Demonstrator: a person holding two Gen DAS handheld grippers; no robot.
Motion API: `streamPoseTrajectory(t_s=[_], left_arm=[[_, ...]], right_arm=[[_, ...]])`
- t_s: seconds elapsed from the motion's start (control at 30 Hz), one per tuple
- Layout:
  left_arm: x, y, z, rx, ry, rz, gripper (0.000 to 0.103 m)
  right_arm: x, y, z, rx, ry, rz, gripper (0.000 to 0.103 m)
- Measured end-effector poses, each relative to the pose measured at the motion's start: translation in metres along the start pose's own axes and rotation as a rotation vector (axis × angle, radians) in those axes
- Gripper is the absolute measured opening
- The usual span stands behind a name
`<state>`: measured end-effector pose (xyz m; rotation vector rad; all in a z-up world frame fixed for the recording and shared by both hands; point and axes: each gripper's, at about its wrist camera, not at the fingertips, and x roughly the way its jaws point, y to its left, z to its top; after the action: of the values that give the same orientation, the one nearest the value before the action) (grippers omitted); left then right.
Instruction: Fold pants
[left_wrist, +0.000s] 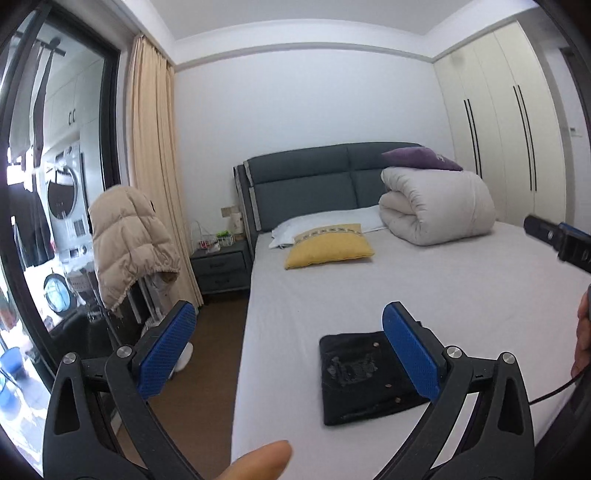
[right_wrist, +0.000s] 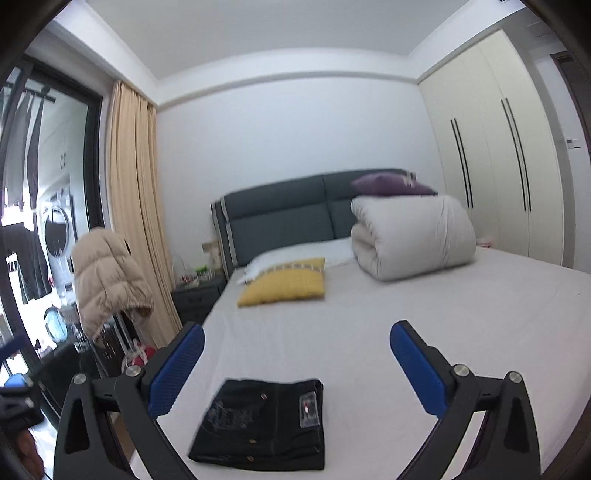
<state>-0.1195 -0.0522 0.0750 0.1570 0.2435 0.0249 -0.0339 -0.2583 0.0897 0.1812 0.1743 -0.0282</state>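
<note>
Both grippers (left_wrist: 288, 347) (right_wrist: 295, 365) apparently above pants (right_wrist: 264, 424).

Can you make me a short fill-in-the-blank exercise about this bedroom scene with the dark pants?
1. The folded black denim pants lie on the white-sheeted ____.
2. Both the left gripper and the right gripper have their jaws ____.
3. The rolled white duvet has a ____ cushion on top.
4. The square cushion near the white pillow is ____.

Missing words: bed; open; purple; yellow

Matt black denim pants (right_wrist: 264, 428)
</note>
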Motion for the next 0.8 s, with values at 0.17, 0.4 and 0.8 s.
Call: streamPoseTrajectory(t_s=[0.17,0.4,0.8], left_arm=[[-0.006,0.002,0.004,-0.030,0.124,-0.023,0.103],[0.033,-0.004,-0.031,-0.102,0.357,-0.079,0.103],[0.092,-0.016,-0.089,-0.107,0.494,-0.063,0.103]], right_arm=[[-0.022,0.021,0.012,-0.068,0.056,-0.016,0.103],[-0.003,0.018,-0.013,-0.023,0.311,-0.125,0.103],[0.022,0.038,-0.063,-0.075,0.508,-0.113,0.103]])
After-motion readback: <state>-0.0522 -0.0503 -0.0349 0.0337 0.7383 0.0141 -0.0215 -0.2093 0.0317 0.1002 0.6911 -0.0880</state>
